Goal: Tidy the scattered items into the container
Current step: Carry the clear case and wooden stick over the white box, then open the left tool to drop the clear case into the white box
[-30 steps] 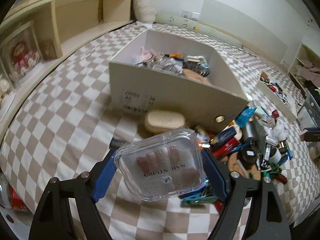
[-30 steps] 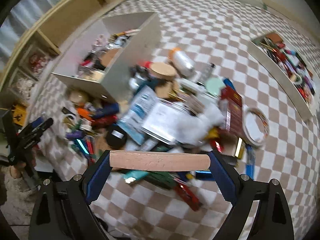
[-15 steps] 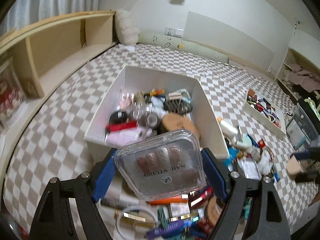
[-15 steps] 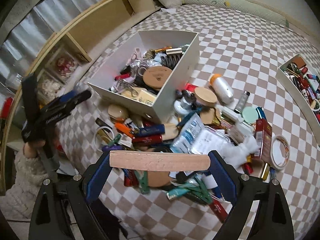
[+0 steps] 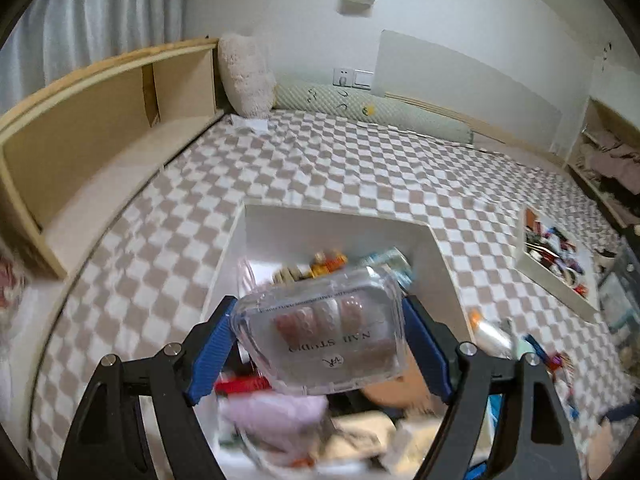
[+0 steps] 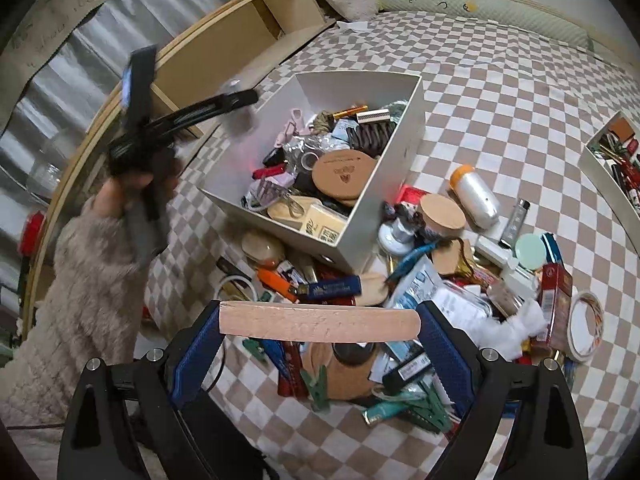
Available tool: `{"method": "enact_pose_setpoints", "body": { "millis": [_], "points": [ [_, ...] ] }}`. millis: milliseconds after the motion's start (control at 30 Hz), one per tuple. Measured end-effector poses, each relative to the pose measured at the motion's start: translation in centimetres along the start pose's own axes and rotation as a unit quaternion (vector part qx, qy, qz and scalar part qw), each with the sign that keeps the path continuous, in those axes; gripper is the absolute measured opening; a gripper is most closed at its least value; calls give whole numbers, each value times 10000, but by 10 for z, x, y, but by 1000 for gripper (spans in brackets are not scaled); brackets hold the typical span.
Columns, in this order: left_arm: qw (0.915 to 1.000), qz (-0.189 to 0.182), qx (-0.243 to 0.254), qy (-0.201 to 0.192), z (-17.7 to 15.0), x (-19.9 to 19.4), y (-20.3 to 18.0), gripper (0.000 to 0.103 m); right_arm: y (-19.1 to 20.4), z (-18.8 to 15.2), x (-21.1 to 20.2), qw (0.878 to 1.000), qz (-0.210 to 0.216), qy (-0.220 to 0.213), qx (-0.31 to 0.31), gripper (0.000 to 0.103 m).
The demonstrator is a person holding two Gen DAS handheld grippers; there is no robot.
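A person's left gripper (image 5: 320, 344) carries a clear case of press-on nails (image 5: 324, 340) above the open white container (image 5: 340, 224) on a checked bedspread (image 5: 320, 168); the case has tilted since a moment ago and the jaws have just been closing a little further, blue pads pressed on its two short ends; its long axis runs across, from pad to pad. The container lies directly below and slightly ahead of this gripper, so a release from here would, by the look of it, drop the case among the things already inside. The right gripper (image 6: 320, 320) hangs back over the scattered pile (image 6: 440, 280) on the near side of the container, jaws set wide and clamped on the ends of one flat wooden stick (image 6: 320, 321), its length likewise crossways; the container sits ahead of it and slightly left, beyond the clutter; the left hand is plainly the nearer of the two. Counted: two grippers, each holding one item; one white container, already crowded; a second, shallower tray (image 6: 612, 160) of small objects well apart on the right; the loose items on the bedspread are too many and too tangled to count.
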State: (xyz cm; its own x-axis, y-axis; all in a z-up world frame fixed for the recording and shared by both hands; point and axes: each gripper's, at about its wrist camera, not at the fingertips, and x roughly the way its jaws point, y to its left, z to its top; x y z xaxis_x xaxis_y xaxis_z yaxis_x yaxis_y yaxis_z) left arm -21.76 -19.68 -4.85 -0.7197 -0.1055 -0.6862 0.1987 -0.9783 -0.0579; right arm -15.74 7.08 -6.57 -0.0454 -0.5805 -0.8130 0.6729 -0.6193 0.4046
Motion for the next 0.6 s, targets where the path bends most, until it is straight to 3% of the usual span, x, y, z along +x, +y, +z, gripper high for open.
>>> {"method": "enact_pose_setpoints", "body": {
  "millis": [367, 600],
  "points": [
    [9976, 486, 249, 424, 35, 84, 3, 69, -17, 10, 8, 9997, 195, 25, 175, 94],
    [9970, 298, 396, 589, 25, 88, 4, 69, -28, 20, 21, 9993, 248, 62, 289, 94]
  ]
}}
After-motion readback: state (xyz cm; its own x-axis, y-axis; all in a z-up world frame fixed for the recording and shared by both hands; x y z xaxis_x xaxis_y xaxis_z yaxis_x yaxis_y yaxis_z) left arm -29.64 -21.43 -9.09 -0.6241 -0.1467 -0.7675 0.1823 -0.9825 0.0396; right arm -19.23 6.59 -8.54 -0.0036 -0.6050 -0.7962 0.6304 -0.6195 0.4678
